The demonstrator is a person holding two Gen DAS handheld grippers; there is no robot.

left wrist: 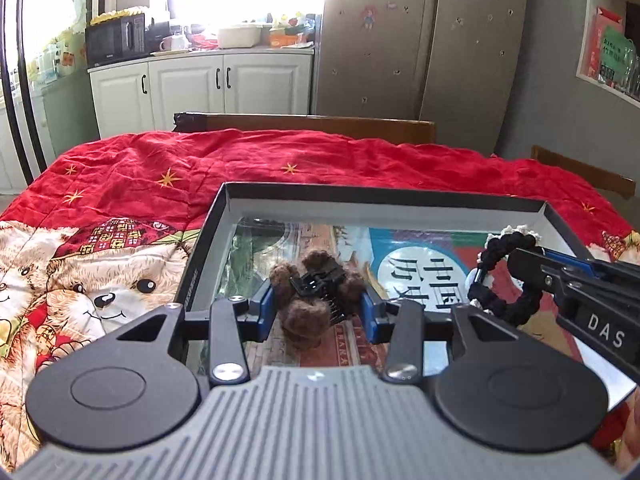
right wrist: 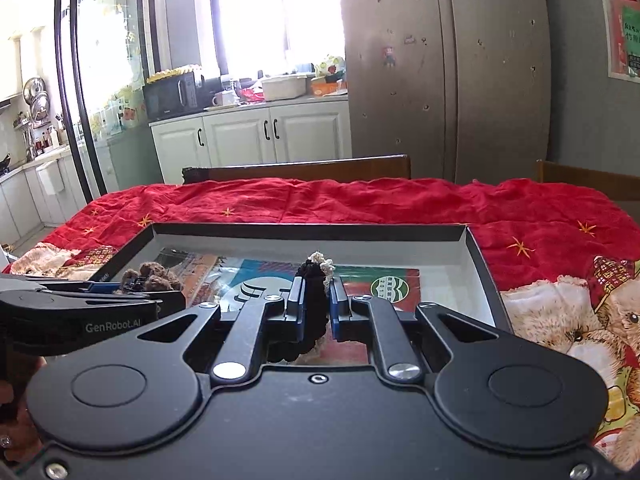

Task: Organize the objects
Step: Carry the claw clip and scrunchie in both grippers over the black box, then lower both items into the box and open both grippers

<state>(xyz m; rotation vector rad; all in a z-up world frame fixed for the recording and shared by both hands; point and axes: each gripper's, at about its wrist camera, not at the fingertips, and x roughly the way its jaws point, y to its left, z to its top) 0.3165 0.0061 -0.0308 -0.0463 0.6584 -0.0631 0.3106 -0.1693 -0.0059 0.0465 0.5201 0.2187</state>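
- Left claw (left wrist: 318,304) grips a brown fuzzy hair clip (left wrist: 316,296), held over the black tray (left wrist: 384,196).
- Right claw (right wrist: 316,304) is clenched on a black crocheted band (right wrist: 314,300) (cream trim), also above the tray.
- Neither seems set down yet; both placements remain.

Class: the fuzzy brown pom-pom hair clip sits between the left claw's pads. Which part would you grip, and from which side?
Grip the fuzzy brown pom-pom hair clip across its soft pom-poms, one blue pad on each side, as the left claw does now. The black toothed clasp on top is probably narrower and slippery, so avoid it.
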